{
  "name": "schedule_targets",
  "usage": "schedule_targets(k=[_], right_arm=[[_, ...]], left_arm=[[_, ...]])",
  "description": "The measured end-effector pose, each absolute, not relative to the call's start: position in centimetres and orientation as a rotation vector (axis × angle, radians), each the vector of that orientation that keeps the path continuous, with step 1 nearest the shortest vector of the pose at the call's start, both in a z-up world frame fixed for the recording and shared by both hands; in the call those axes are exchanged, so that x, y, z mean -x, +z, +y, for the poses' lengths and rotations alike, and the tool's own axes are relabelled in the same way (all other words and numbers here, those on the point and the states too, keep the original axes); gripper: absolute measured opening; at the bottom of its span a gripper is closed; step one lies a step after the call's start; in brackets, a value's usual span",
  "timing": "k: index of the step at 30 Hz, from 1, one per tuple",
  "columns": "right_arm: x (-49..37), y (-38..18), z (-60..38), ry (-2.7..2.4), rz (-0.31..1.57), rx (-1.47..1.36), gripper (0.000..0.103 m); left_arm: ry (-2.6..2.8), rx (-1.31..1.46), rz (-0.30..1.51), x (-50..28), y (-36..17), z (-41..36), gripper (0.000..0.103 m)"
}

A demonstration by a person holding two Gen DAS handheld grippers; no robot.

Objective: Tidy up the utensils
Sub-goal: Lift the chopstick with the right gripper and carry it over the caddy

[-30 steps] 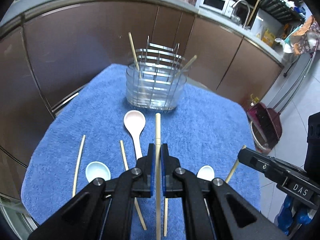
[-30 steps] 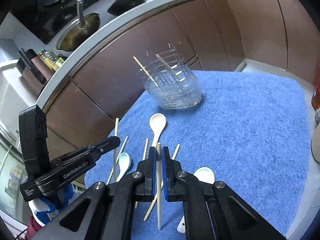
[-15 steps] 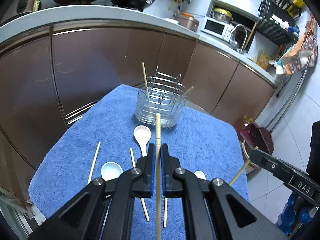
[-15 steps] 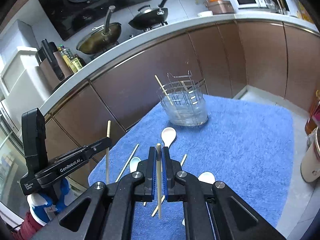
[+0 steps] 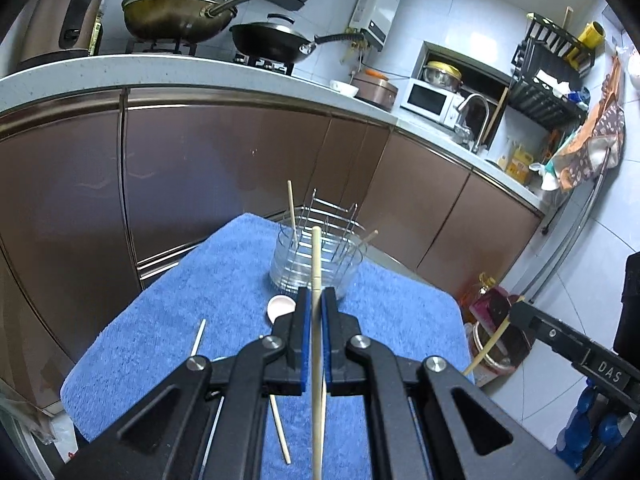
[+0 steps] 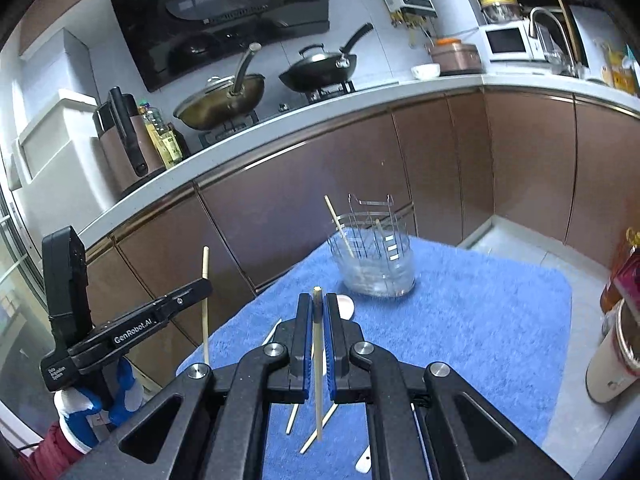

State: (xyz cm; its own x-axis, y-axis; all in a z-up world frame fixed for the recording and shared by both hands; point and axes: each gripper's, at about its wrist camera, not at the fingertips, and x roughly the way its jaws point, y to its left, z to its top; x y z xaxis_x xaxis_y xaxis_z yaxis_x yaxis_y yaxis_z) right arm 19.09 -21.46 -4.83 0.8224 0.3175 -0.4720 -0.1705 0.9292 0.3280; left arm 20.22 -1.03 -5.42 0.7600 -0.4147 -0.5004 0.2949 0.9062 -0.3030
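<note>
Blue towel (image 5: 168, 340) beneath; clear utensil holder (image 5: 316, 264) at far end. Left gripper (image 5: 316, 300) clamps one chopstick (image 5: 317, 320); right gripper (image 6: 318, 308) clamps another chopstick (image 6: 318, 360).

Two pale wooden chopsticks are held aloft: one (image 5: 316, 320) clamped in the left tool (image 5: 316, 300), one (image 6: 318, 360) in the right tool (image 6: 318, 308), both roughly upright. Clear round utensil holder (image 5: 316, 268) with wire insert stands at the far end of the blue towel (image 5: 180, 320), two chopsticks (image 5: 291, 212) leaning inside. White spoon (image 5: 280, 306) just in front of it; loose chopsticks (image 5: 279, 428) lie flat nearer.
</note>
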Motion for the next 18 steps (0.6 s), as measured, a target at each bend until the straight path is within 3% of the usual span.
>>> schedule_targets(k=[18], right_arm=[[-22.5, -1.2, -23.0, 0.259, 0.399, -0.229, 0.006]], left_arm=[[-0.336, 0.272, 0.530, -26.1, -4.7, -0.8, 0.004]])
